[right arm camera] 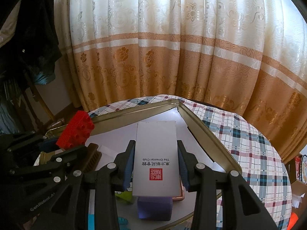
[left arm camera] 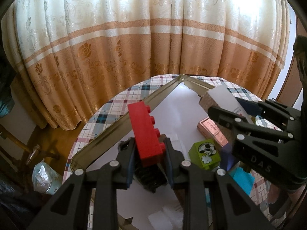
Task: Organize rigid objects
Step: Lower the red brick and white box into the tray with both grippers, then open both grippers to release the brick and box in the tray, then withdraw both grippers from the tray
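My left gripper (left arm camera: 149,143) is shut on a red studded building brick (left arm camera: 146,132) and holds it above a gold metal tray (left arm camera: 115,120) lined with white paper. The brick also shows in the right wrist view (right arm camera: 76,132). My right gripper (right arm camera: 155,149) is shut on a white box printed "The Oriental Club" (right arm camera: 156,157), held over the tray (right arm camera: 211,134). In the left wrist view the right gripper (left arm camera: 228,107) holds that box (left arm camera: 220,99) at the right. A dark brush (left arm camera: 149,176) lies under the left gripper.
In the tray lie a green block with a mushroom picture (left arm camera: 205,153), a pink box (left arm camera: 214,130), a purple block (right arm camera: 155,207) and a turquoise piece (left arm camera: 241,180). The tray sits on a plaid-covered round table (right arm camera: 249,149). A curtain (left arm camera: 134,48) hangs behind. A glass (left arm camera: 42,178) stands left below.
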### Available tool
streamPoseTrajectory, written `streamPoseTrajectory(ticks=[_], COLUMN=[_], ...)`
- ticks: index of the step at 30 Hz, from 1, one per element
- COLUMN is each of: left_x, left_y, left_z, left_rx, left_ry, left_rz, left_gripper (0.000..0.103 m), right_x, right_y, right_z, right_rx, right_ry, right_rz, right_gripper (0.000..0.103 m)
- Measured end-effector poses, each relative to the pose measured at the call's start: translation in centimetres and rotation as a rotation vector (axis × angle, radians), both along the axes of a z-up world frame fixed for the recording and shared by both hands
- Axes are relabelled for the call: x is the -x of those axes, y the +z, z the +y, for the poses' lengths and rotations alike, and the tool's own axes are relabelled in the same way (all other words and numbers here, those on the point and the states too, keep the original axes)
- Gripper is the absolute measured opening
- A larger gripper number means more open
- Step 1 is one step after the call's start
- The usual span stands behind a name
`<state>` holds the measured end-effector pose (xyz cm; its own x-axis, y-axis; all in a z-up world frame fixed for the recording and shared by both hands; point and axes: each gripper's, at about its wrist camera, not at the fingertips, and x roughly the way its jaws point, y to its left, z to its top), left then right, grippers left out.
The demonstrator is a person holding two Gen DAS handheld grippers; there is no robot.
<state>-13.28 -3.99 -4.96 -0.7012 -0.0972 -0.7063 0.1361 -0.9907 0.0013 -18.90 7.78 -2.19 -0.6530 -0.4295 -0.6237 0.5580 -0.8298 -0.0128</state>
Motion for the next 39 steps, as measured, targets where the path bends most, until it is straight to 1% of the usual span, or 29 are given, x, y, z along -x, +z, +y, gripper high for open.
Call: streamPoseTrajectory(ticks=[16,20,22,23,24,25,27,28,29,30,34,36,39], left_x=[0.0,-0.1,-0.1,-0.1,-0.1,-0.2,-0.7,-0.9,-1.2,-1.4,-2.4,-2.8,-3.4], left_y=[-0.1,0.0,0.0,0.0,0.1,0.3,0.7,0.9,1.2,1.5,2.3,2.6,3.0], left_z=[0.3,0.7,0.8,0.9,0.9,0.9,0.7,0.6,0.7,0.8,0.9,0.7,0.4], left_rx=[0.001,0.002,0.014,0.018,0.021,0.031,0.039,0.035,0.038,0.045,0.05,0.054,0.064], left_ry=[-0.007,-0.017,-0.017,-0.015,-0.01,0.007,0.025,0.027,0.031,0.033,0.029,0.037,0.059], left_rz=[0.0,0.006,0.004,-0.001,-0.006,-0.003,0.008,0.012,0.018,0.025,0.049,0.053,0.058], left_gripper=[0.026,0.026,0.028,0.034,0.048,0.054,0.071,0.076,0.085,0.091,0.092,0.097,0.099], right_x=[-0.1,-0.2,-0.3,-0.4,-0.6,-0.8,-1.1,-1.2,-1.3,-1.5,-2.6,-3.3,-4.3], right_y=[-0.3,-0.4,-0.4,-0.4,-0.4,-0.3,-0.1,0.1,0.2,0.4,1.1,1.5,2.1], right_z=[0.0,-0.1,0.0,-0.1,0.0,0.1,0.5,0.9,1.3,1.8,2.5,2.7,2.8], right_rx=[-0.001,-0.006,0.0,-0.005,-0.021,-0.028,-0.027,-0.017,-0.007,0.001,0.026,0.031,0.042], right_ry=[-0.008,-0.006,0.005,0.002,-0.011,-0.021,-0.038,-0.046,-0.057,-0.07,-0.074,-0.073,-0.063], right_rz=[0.008,0.003,-0.011,-0.01,0.004,0.014,0.027,0.024,0.021,0.022,0.027,0.036,0.044], right_gripper=[0.044,0.044,0.045,0.049,0.06,0.062,0.067,0.068,0.07,0.071,0.071,0.071,0.072])
